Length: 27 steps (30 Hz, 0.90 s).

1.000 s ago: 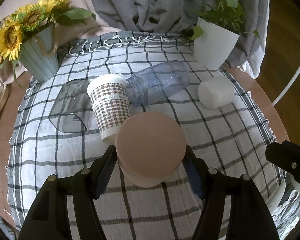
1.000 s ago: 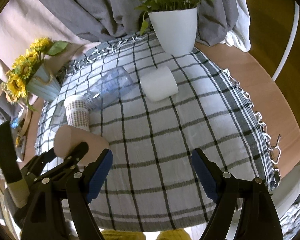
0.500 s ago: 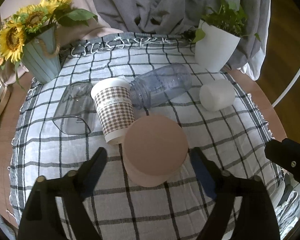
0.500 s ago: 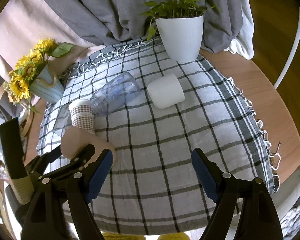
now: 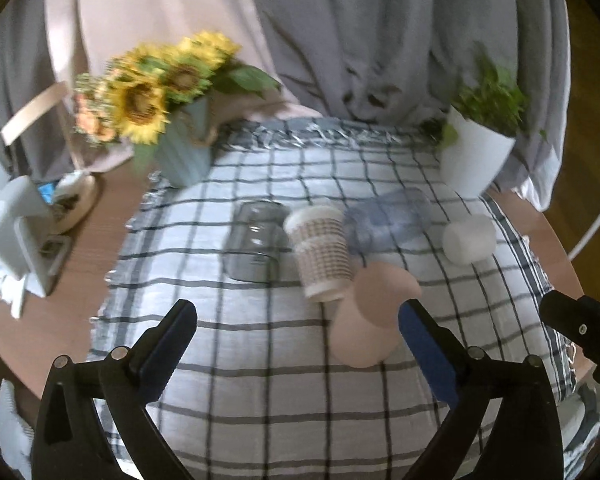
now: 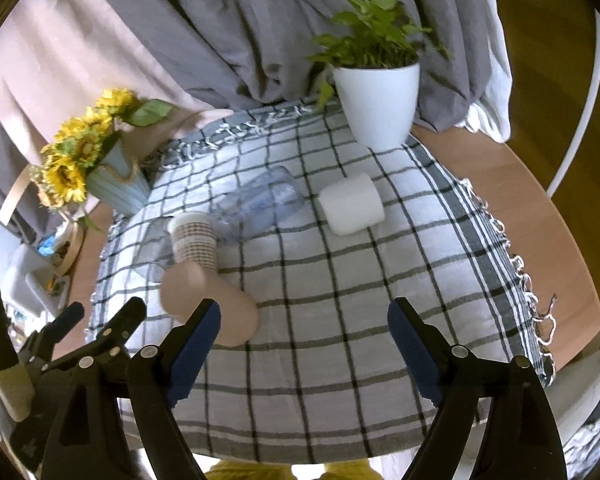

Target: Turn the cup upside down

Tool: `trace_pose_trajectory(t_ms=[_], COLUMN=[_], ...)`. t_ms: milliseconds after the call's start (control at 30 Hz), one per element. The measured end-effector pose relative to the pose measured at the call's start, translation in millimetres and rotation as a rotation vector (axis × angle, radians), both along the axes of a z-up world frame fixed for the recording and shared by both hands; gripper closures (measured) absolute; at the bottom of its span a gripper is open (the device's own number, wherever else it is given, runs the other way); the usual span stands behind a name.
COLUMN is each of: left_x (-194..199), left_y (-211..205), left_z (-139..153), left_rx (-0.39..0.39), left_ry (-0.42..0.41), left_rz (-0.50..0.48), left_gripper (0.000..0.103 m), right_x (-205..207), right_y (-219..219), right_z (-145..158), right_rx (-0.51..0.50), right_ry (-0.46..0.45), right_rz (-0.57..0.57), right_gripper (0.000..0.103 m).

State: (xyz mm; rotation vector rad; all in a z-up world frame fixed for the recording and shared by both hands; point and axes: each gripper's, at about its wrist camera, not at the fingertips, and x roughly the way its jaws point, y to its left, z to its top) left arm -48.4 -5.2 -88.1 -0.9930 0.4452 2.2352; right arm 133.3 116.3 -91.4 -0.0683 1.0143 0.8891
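Checked cloth (image 5: 260,380): pink cup (image 5: 370,316) inverted, blurred.

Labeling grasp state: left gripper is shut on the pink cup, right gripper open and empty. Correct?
Not quite. In the left wrist view the left gripper is open, and the pink cup sits on the cloth beside its right finger, not clamped between the two. The right gripper is open and empty, as you said.

Pink cup (image 5: 370,316), houndstooth-patterned paper cup (image 5: 322,252), black-and-white checked tablecloth (image 5: 260,360), yellow sunflowers (image 5: 140,96)
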Motion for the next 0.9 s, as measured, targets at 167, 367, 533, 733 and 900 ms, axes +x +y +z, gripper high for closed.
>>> trace_pose_trajectory(t_ms=[167,367,533,733,900], left_x=[-1.5,5.2,13.0,14.1,12.2], left_y=[-21.4,-41.0,-51.5,-58.3,-60.3], left_z=[18.2,39.7,54.9,64.8,65.0], left_rx=[0.016,0.029,0.046,0.089,0.106], left_ry=[0.043,0.135,0.196,0.201,0.201], left_rz=[0.042,0.057,0.041,0.016,0.009], left_gripper=[0.0,0.0,0.0,0.0,0.0], right_x=[-14.7,-32.6,-45.6,-55.0,-60.9], right_y=[2.2,-0.1,-2.7,-3.0,-1.4], right_z=[19.0,42.0,55.1,61.7,63.6], right_rx=[0.035,0.069,0.085,0.097,0.105], right_ry=[-0.044,-0.109,-0.163,-0.187,-0.198], right_rz=[0.032,0.05,0.059,0.065,0.07], right_gripper=[0.017,0.015,0.014,0.014,0.013])
